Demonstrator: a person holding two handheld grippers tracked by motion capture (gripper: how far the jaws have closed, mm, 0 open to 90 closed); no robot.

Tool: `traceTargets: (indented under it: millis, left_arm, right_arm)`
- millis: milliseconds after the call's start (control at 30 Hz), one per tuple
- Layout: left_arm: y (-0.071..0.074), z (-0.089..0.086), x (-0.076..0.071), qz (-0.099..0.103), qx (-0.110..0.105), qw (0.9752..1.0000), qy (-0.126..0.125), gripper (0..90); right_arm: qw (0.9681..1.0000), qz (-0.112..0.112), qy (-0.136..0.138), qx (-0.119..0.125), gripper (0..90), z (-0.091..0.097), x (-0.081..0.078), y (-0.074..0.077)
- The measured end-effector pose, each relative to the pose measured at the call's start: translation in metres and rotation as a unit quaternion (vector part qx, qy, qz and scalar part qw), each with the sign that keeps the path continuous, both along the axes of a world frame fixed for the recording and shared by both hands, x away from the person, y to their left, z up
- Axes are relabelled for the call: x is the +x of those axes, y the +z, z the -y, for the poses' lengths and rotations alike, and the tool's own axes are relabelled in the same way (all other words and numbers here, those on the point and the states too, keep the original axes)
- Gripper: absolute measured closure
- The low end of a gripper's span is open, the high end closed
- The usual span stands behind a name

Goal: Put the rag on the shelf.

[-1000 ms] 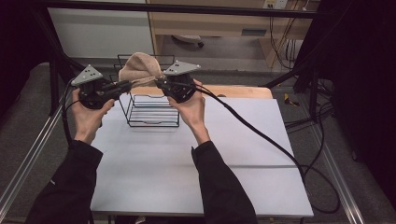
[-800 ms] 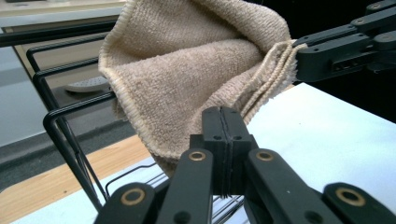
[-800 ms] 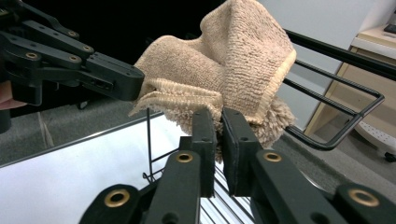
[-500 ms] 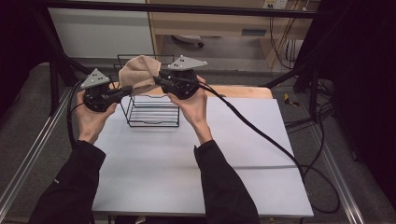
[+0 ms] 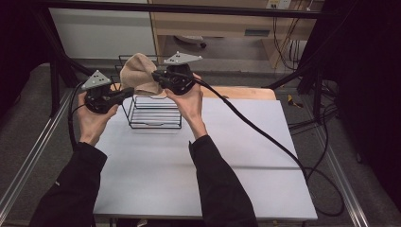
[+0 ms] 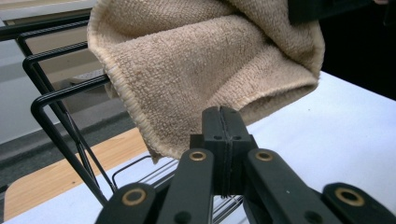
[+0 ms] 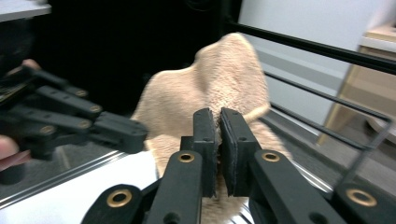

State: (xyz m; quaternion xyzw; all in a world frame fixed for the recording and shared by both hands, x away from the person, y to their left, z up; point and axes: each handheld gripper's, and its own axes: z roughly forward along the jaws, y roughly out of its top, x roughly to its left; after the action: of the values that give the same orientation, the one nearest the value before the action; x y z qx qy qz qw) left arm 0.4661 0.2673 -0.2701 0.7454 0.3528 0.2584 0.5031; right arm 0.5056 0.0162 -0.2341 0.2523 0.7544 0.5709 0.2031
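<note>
A beige terry towel hangs bunched over the near top rail of a black wire rack that stands at the far left of the white table. Both grippers meet at it from opposite sides, which suggests the cloth is being spread or settled on the rack between two holds. The right gripper, coming in from the right, has its jaws pressed together on a fold of the towel; in its own view, cloth bulges out above and below the pads. The left gripper reaches from the left with its jaws fully together; in its view the tips sit at the towel's lower hem, but I cannot tell whether any cloth is pinched between them. The towel is thick looped pile with a stitched edge, soft and slumping; the rack is thin, rigid, glossy bent wire
</note>
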Motion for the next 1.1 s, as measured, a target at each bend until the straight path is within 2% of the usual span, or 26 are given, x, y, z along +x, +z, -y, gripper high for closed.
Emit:
traceTargets:
  millis: [133, 300, 400, 567, 733, 800, 900, 967, 1033, 1100]
  left_arm:
    - [0.001, 0.000, -0.001, -0.002, -0.001, 1.0000, 0.001, 90.0]
    - [0.006, -0.003, -0.004, 0.004, -0.010, 0.9999, 0.007, 88.8]
    - [0.016, -0.006, -0.006, 0.006, -0.035, 0.9993, 0.014, 78.9]
    - [0.040, -0.001, -0.004, 0.018, -0.057, 0.9978, 0.029, 66.0]
    - [0.053, 0.014, 0.004, 0.022, -0.051, 0.9977, 0.038, 64.2]
    - [0.054, 0.021, 0.006, 0.025, -0.051, 0.9977, 0.039, 64.3]
    - [0.052, 0.029, 0.011, 0.028, -0.026, 0.9980, 0.051, 66.3]
    - [0.047, 0.030, 0.014, 0.020, -0.016, 0.9983, 0.053, 69.4]
    - [0.042, 0.029, 0.015, 0.016, -0.009, 0.9984, 0.053, 76.1]
    - [0.037, 0.026, 0.013, 0.013, -0.006, 0.9987, 0.049, 86.9]
  right_arm:
    - [0.9996, 0.005, 0.026, 0.000, 86.1, -0.004, -0.005, -0.003]
    - [0.9984, 0.000, 0.047, -0.032, 86.6, -0.007, -0.006, -0.010]
    - [0.9979, 0.003, 0.048, -0.043, 86.4, -0.009, -0.006, -0.013]
    - [0.9975, 0.013, 0.046, -0.053, 85.7, -0.011, -0.007, -0.016]
    - [0.9965, 0.020, 0.049, -0.064, 82.8, -0.013, -0.011, -0.018]
    - [0.9960, 0.020, 0.053, -0.069, 81.2, -0.013, -0.013, -0.019]
    - [0.9953, 0.018, 0.058, -0.075, 77.8, -0.011, -0.017, -0.019]
    - [0.9955, 0.019, 0.057, -0.073, 75.8, -0.007, -0.020, -0.017]
    - [0.9962, 0.020, 0.053, -0.066, 74.0, -0.001, -0.022, -0.015]
    - [0.9971, 0.021, 0.038, -0.063, 72.4, 0.005, -0.022, -0.013]
